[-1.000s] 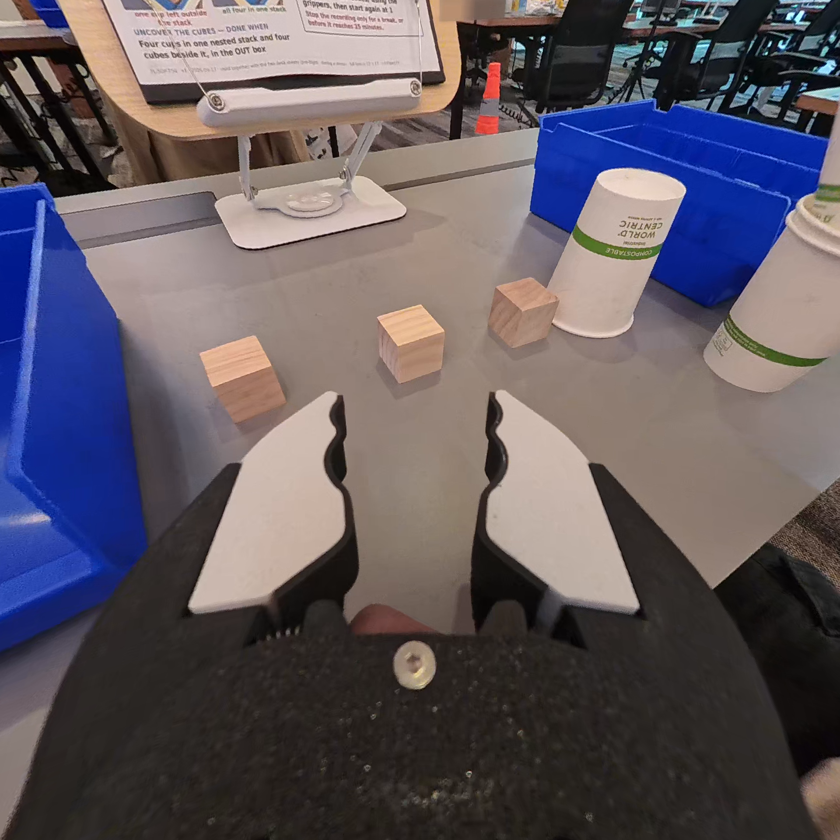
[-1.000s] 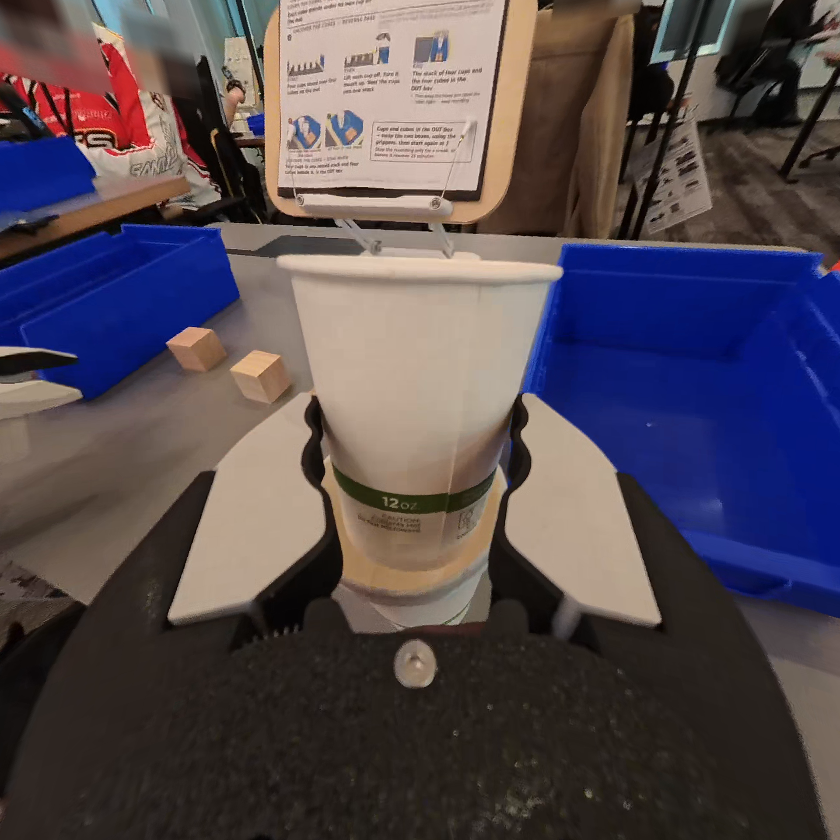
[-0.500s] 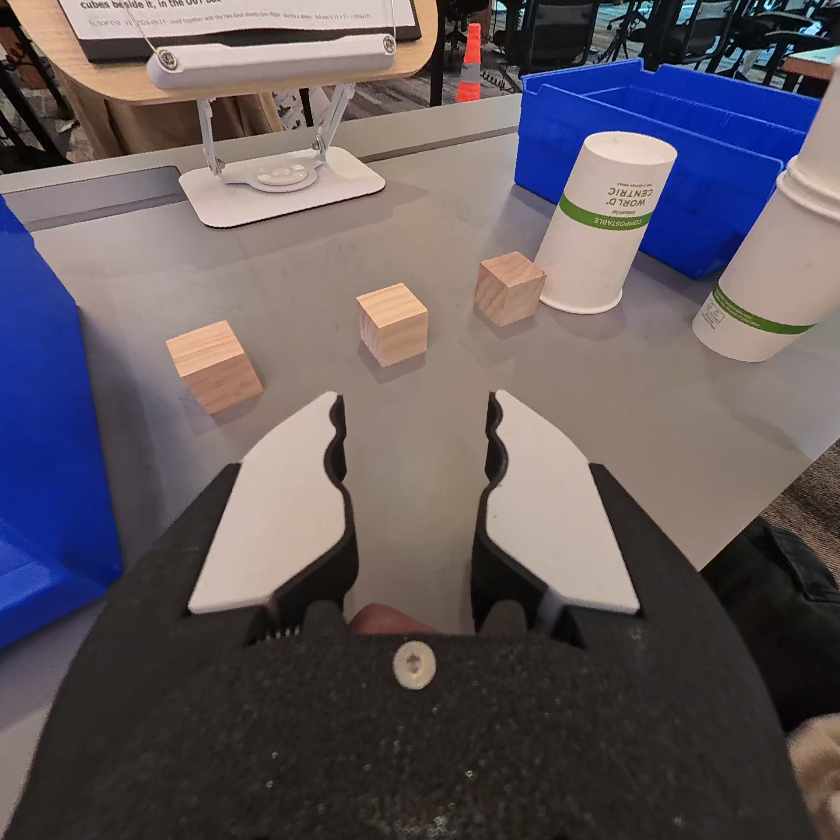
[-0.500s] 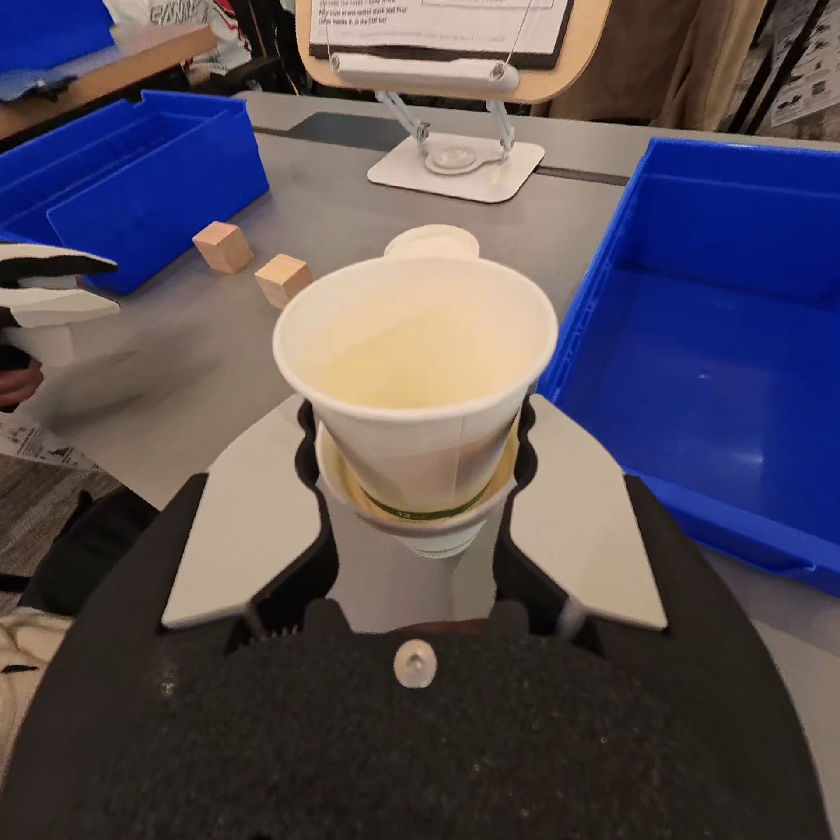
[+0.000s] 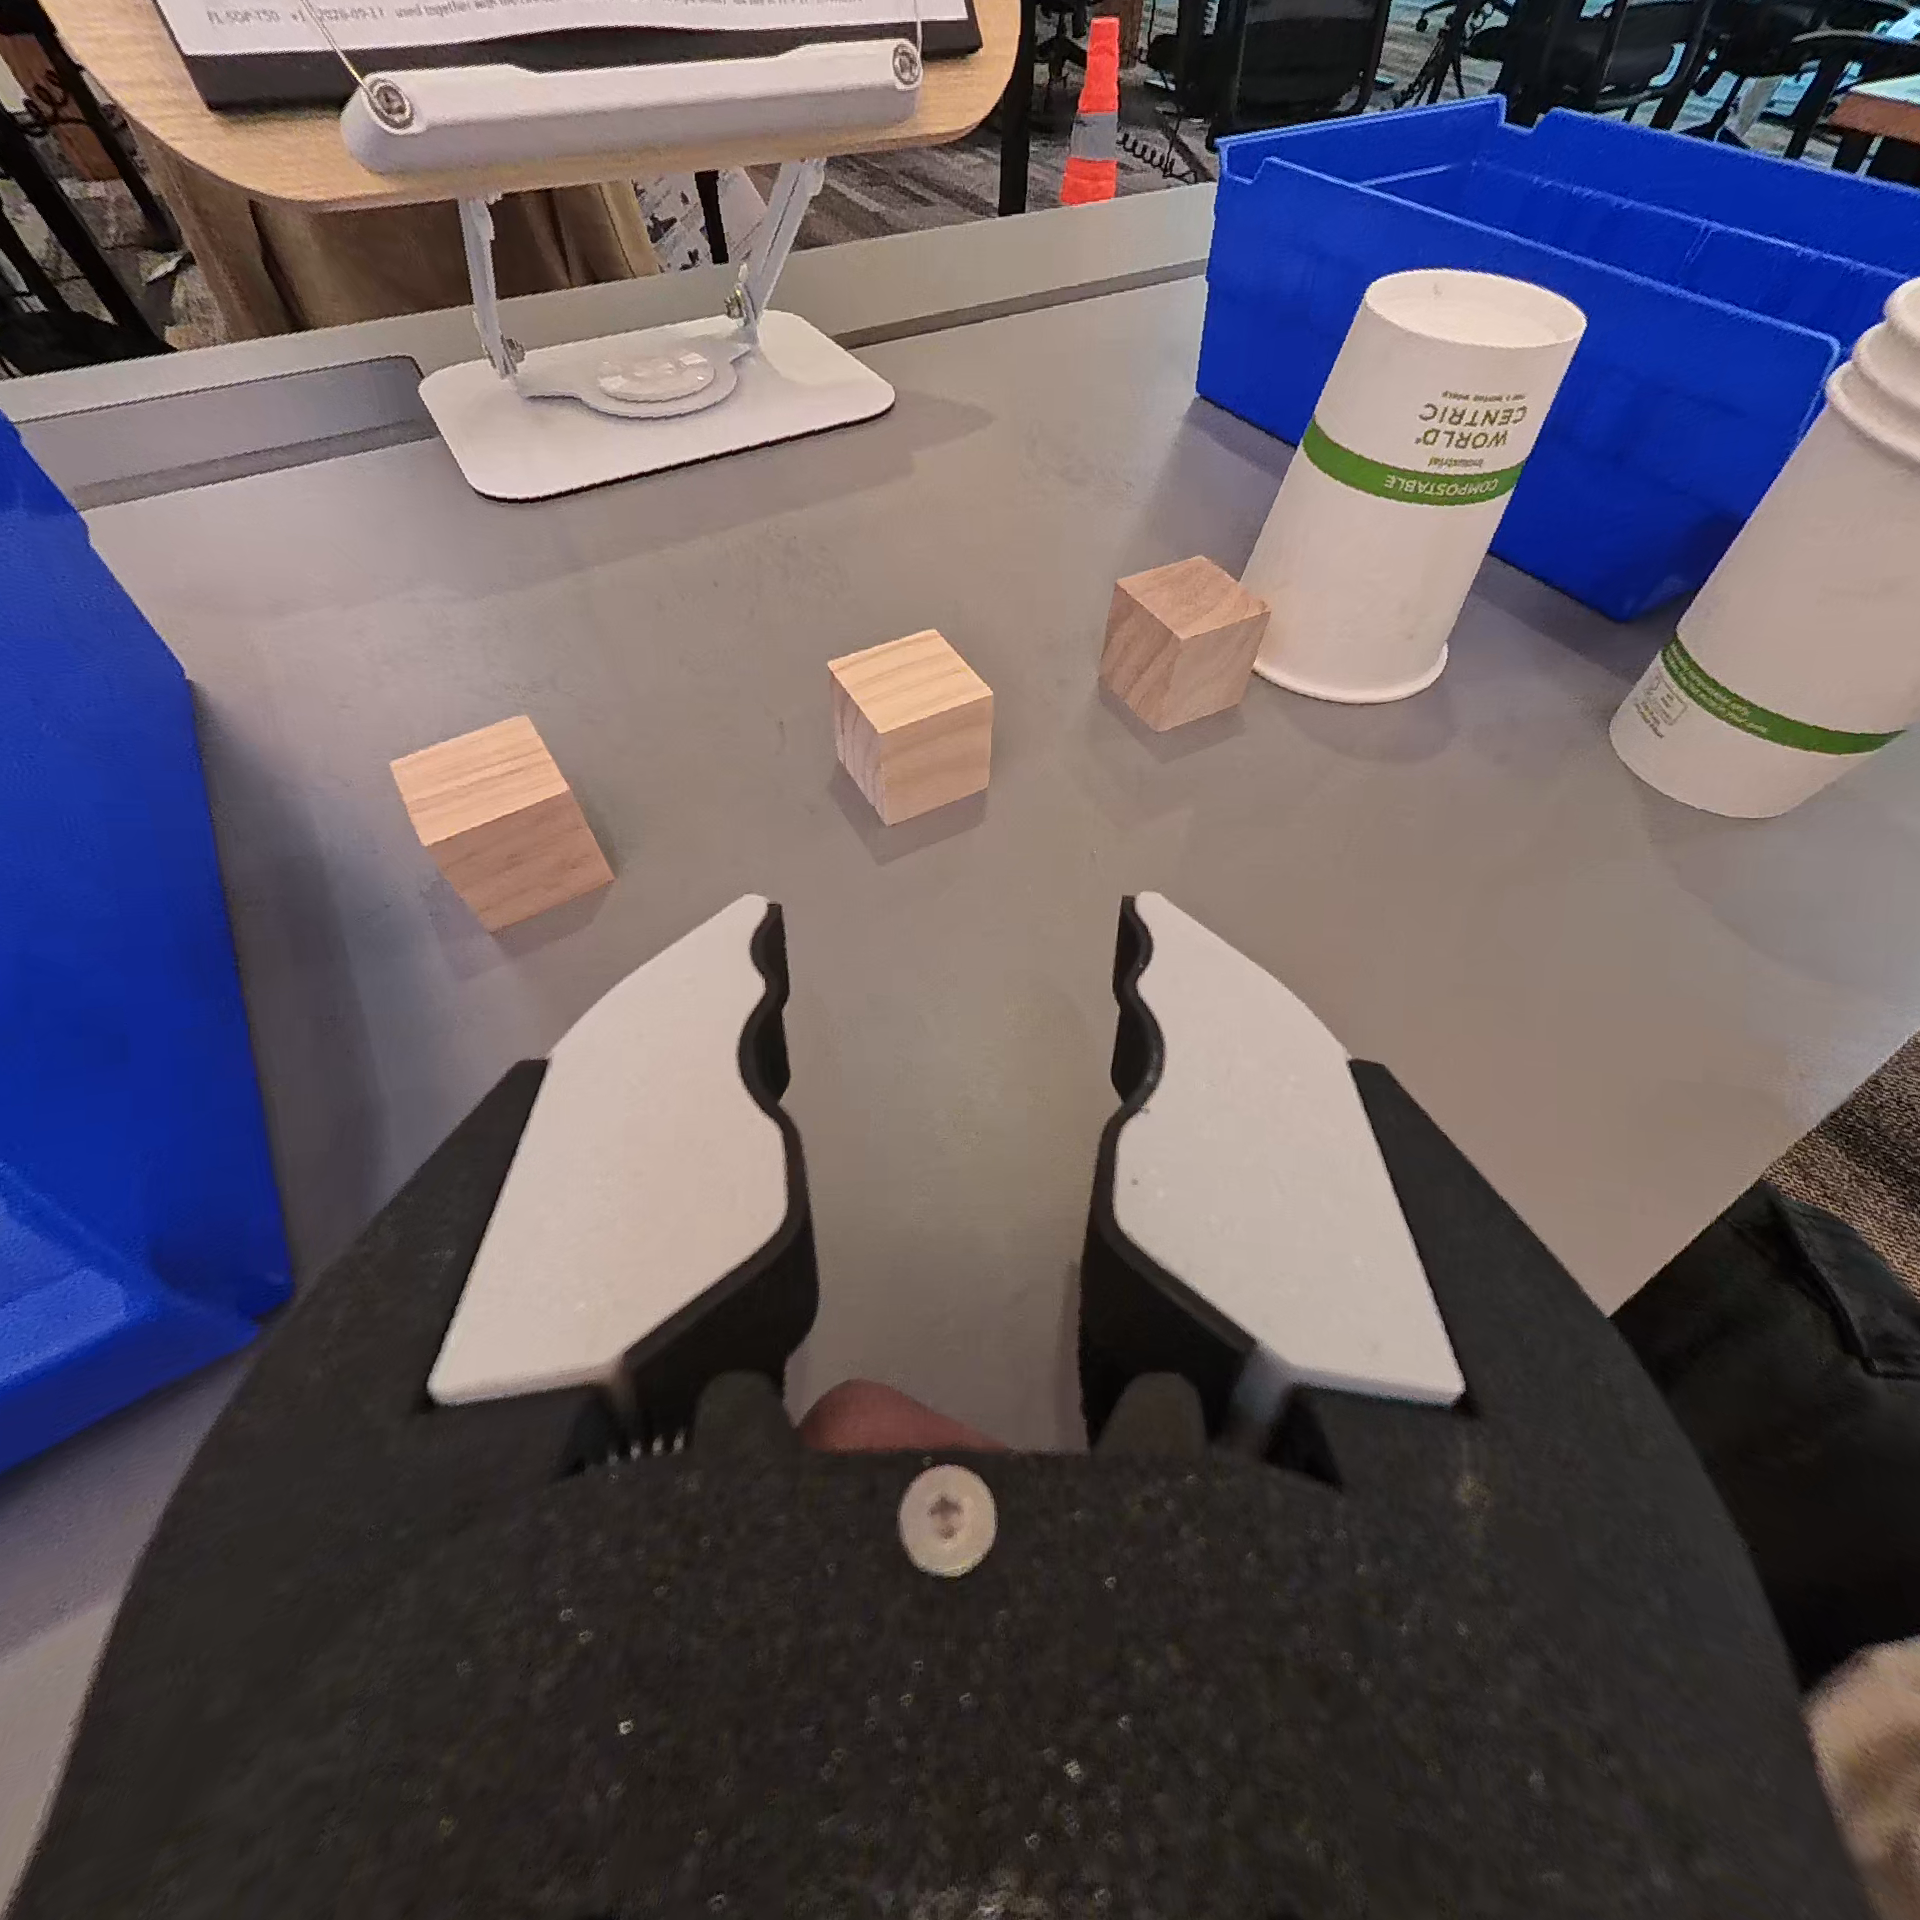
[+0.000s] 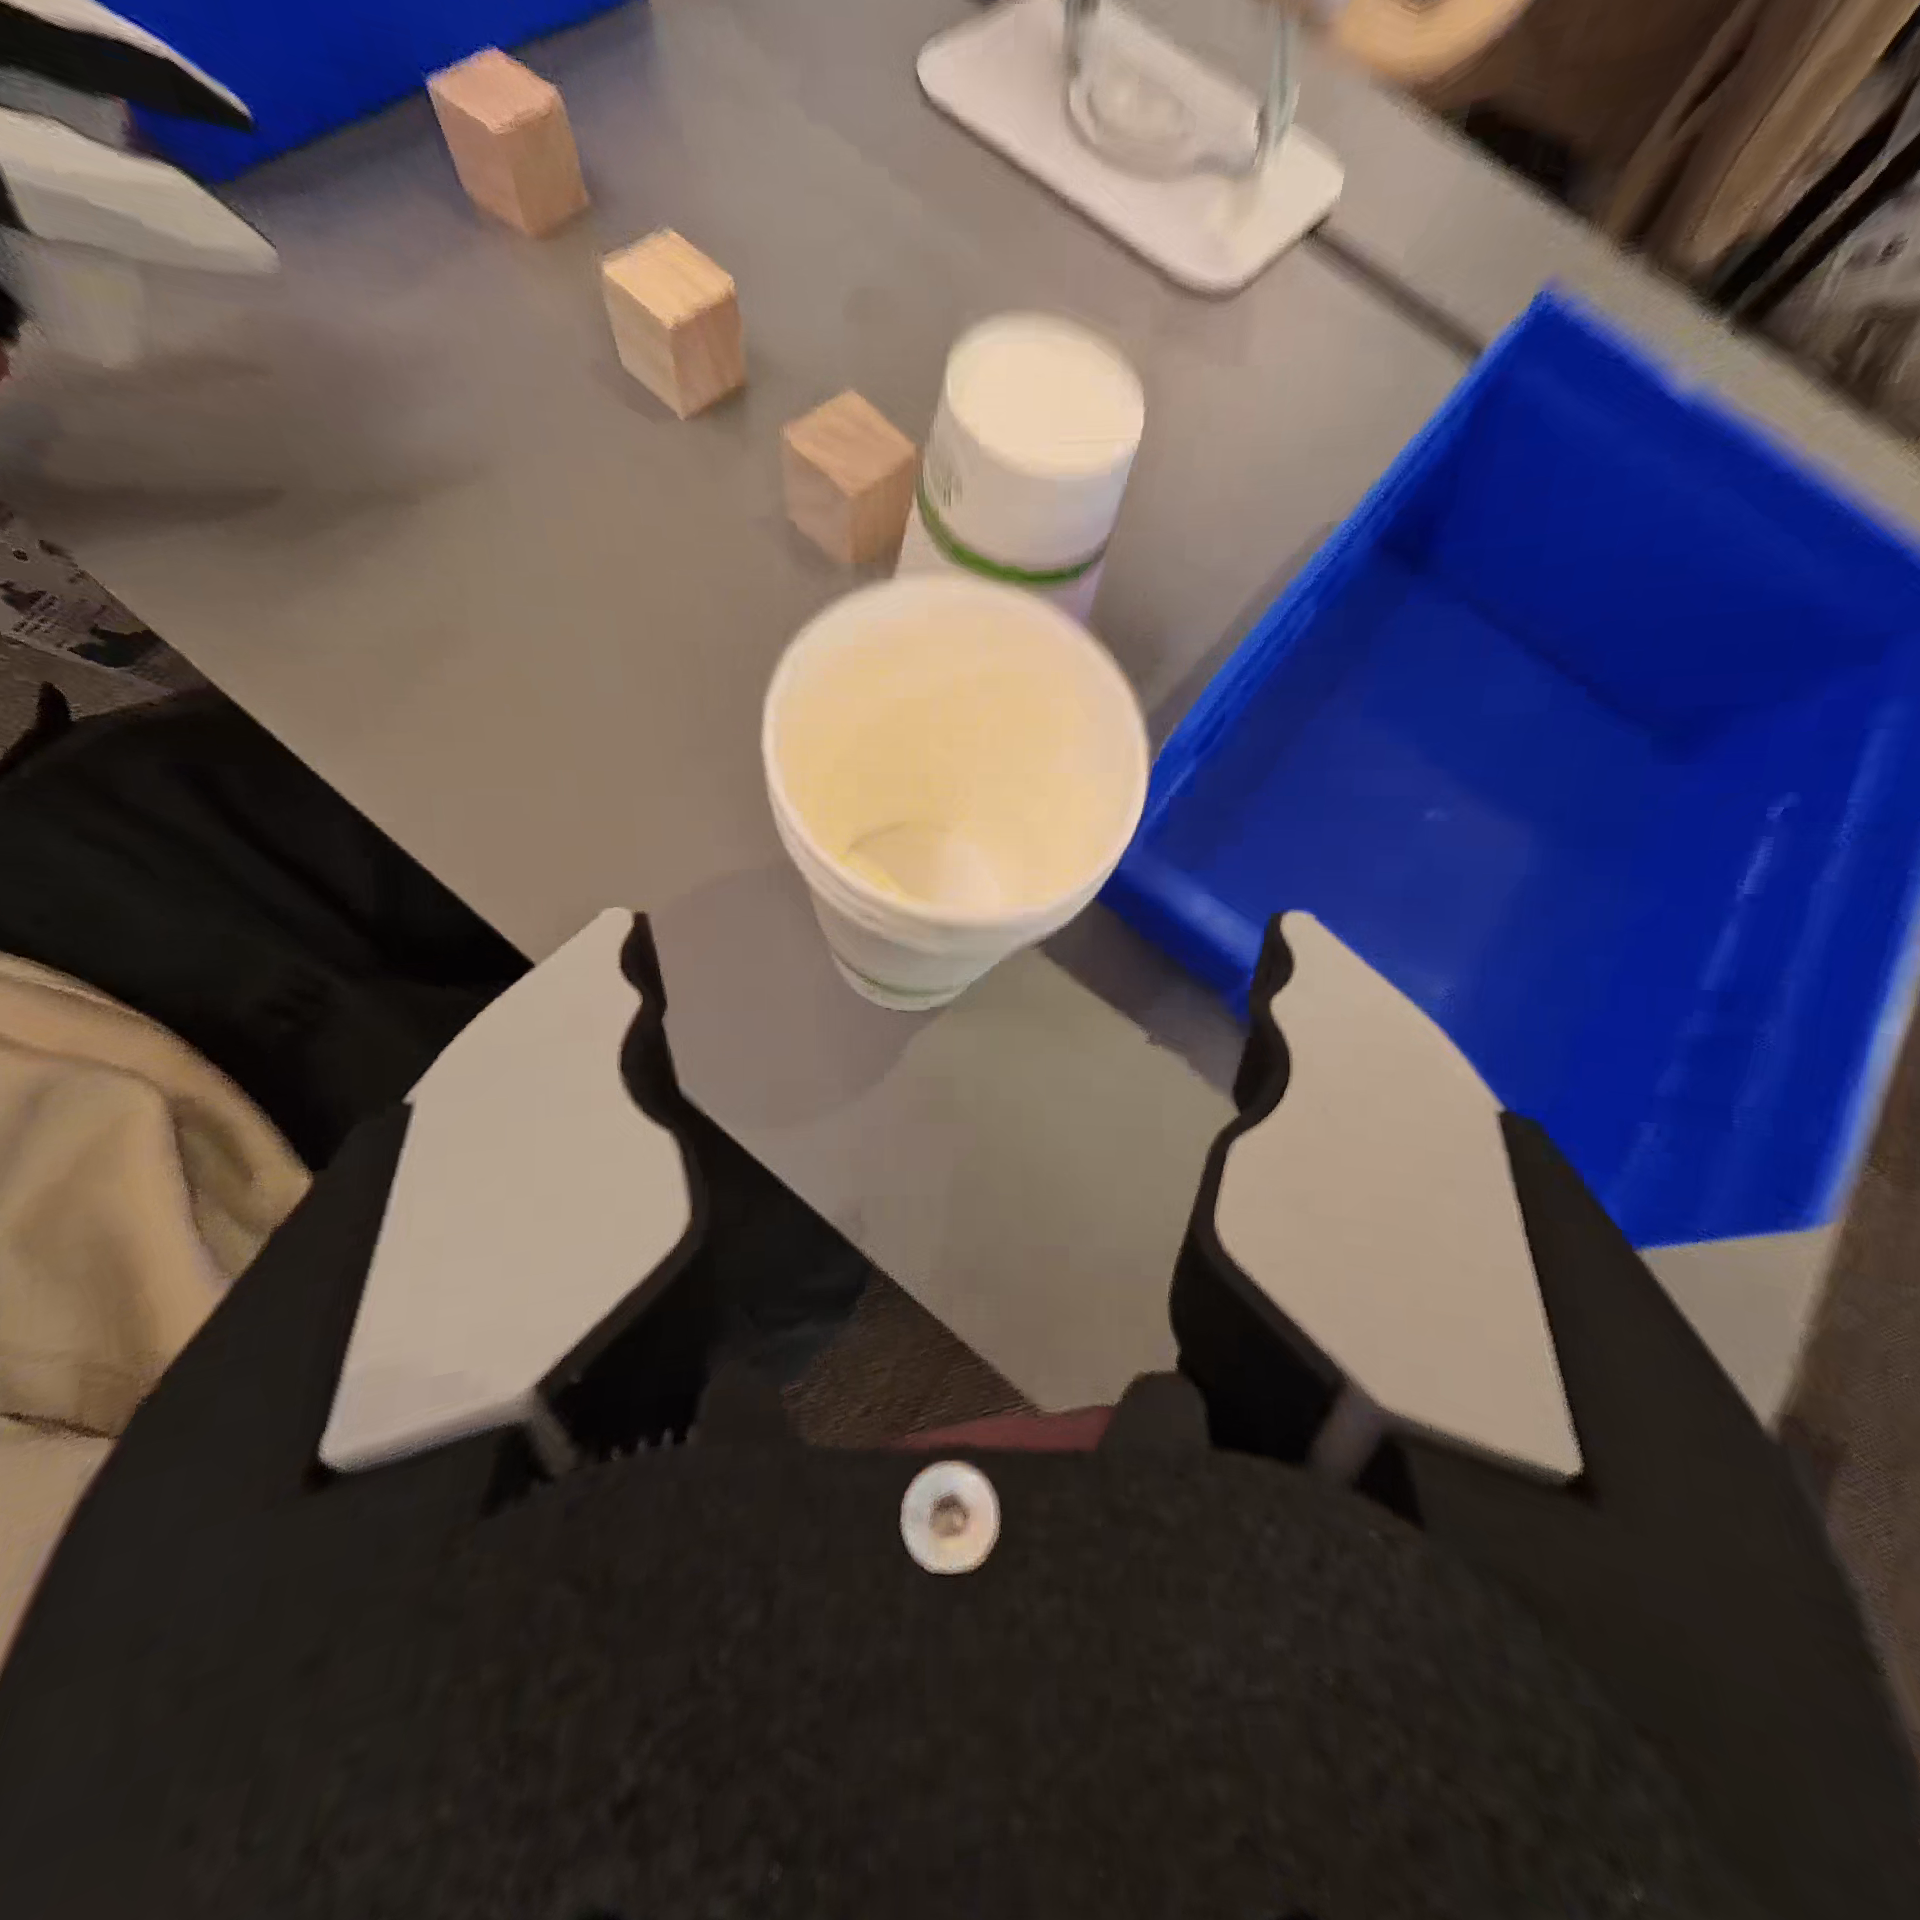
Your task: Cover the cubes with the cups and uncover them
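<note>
Released: right tongs (image 6: 954, 935) off cup stack (image 6: 951, 790) | left tongs (image 5: 948, 914) empty, spread

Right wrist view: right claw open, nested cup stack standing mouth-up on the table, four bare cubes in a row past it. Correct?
Not quite: the right wrist view shows three bare cubes, not four. The rest holds: right claw open, cup stack mouth-up on the table.
</note>
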A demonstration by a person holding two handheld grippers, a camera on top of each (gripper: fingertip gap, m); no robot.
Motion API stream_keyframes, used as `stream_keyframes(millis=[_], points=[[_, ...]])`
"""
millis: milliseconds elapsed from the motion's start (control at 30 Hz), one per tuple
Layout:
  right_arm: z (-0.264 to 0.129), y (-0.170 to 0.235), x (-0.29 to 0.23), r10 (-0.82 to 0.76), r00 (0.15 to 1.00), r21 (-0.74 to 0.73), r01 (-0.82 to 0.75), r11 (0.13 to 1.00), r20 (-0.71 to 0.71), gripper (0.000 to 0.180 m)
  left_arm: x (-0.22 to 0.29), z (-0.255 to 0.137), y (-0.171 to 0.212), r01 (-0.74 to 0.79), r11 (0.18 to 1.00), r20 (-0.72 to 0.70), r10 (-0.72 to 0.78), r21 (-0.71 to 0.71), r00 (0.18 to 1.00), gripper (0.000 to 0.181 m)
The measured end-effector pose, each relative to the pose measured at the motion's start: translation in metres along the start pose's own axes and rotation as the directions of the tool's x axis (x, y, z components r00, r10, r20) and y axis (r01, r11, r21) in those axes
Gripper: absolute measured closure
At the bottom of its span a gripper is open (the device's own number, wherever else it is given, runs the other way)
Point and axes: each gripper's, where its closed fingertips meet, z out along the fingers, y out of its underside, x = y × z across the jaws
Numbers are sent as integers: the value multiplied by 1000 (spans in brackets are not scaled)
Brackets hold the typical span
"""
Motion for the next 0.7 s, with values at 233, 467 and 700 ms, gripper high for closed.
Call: stream_keyframes(millis=[233, 467, 700], points=[[57, -102, 1, -478, 868, -233, 497, 836, 137, 76, 1, 7, 3, -1, 1000, -10, 1, -14, 1000, 121], [173, -64, 21, -422, 804, -509, 593, 624, 419, 73, 7, 9, 8, -55, 998, -12, 55, -29, 998, 121], [203, -46, 26, -362, 807, -536, 584, 610, 467, 99, 14, 7, 9, -24, 999, -71, 22, -32, 997, 121]])
